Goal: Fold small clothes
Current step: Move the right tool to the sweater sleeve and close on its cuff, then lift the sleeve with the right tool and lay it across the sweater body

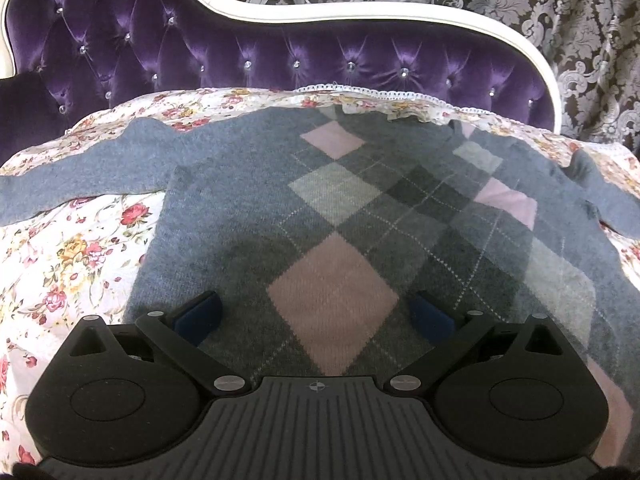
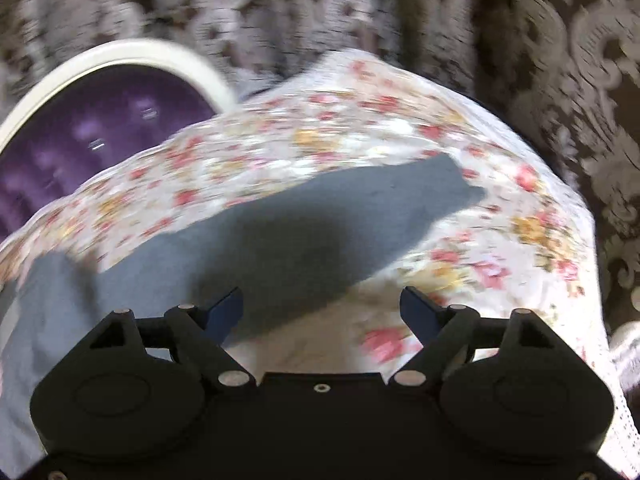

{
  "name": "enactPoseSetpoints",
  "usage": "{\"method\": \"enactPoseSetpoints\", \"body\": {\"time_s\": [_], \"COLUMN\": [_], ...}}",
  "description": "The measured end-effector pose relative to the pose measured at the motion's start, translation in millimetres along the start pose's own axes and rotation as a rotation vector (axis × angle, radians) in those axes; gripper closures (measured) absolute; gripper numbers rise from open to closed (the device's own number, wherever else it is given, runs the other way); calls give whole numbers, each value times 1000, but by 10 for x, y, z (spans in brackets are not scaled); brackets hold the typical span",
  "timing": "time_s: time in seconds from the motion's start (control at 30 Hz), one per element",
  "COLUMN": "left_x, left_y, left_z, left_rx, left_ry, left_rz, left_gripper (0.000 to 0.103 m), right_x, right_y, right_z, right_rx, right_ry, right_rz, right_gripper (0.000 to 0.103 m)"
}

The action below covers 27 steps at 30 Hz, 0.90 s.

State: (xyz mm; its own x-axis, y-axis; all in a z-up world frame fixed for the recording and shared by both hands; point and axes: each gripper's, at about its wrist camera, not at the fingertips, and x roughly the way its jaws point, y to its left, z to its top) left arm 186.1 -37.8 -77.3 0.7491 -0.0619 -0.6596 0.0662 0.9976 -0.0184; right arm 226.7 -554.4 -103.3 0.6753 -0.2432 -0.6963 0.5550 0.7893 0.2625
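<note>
A bed with a purple tufted headboard point(image 1: 280, 52) in a white frame carries everything. A floral bedspread point(image 1: 80, 248) with lace edging covers it. On the bedspread a grey argyle sweater point(image 1: 248, 216) lies flat, both sleeves spread sideways. In the right wrist view, one grey sleeve point(image 2: 300, 232) lies across the flowers.

1 sweater point(image 1: 248, 216), 2 sleeves point(image 2: 280, 232), 1 floral sheet point(image 1: 80, 256).

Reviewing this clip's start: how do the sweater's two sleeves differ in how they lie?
The left sleeve stretches out long and flat across the floral sheet. The right sleeve looks shorter and crumpled near the body in the left wrist view, though the right wrist view shows it extended. Both are plain grey, unfolded and ungripped.
</note>
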Motion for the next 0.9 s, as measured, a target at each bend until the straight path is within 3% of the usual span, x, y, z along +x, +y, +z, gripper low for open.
{"method": "enactPoseSetpoints", "body": {"time_s": [0.13,0.37,0.47,0.5,0.53,0.67,0.9], "left_x": [3,10,11,11,12,12,11], "left_y": [2,2,1,1,1,0,-1], "left_z": [-10,-23,-22,-22,-22,-23,-23], "left_rx": [0,1,1,1,1,1,1], "left_ry": [-2,-6,-6,-6,-6,-6,-6], "left_rz": [1,1,1,1,1,1,1], "left_gripper": [0,0,0,0,0,0,0], "right_x": [109,268,353,381,397,281,-399], "right_y": [-295,-510,-475,-458,-459,-448,-425], "right_z": [73,275,343,358,369,366,496], "right_rx": [115,198,175,161,157,152,112], "right_ry": [-1,-41,-56,-57,-52,-84,-203], "right_rz": [19,30,-7,-22,-29,-5,16], "right_gripper": [18,19,39,58,90,93,93]}}
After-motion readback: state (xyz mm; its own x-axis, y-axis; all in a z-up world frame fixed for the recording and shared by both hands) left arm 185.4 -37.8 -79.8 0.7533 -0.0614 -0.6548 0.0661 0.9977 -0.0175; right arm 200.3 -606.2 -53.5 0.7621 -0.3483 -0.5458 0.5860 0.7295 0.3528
